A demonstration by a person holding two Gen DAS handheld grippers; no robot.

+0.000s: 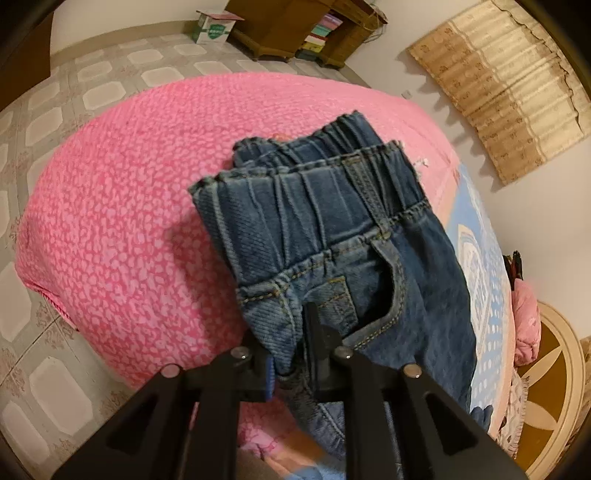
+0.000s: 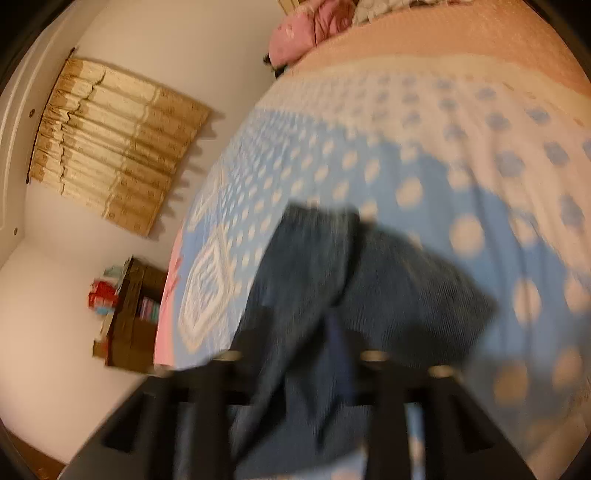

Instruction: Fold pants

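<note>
Closest to me, my left gripper [image 1: 291, 354] has its jaws drawn nearly together on a bunch of denim at the side of the pants [image 1: 325, 236], just below the waistband, and from what I can see the cloth is pinched between them. My right gripper [image 2: 310, 347] is harder to read — the view is smeared with blur — but its jaws stand apart with dark denim lying loose between them, not pinched. The pants lie doubled over on the bed [image 1: 122, 206], the gathered waistband stacked in two layers on the pink blanket, the legs running back over the blue dotted sheet [image 2: 424, 184]. I judge a fold is just being set down: one end is let go, the other not yet. Next I should ease my left jaws off without dragging the top layer, then square the edges. Beyond stand the wall and a wooden shelf [image 1: 295, 33].
</note>
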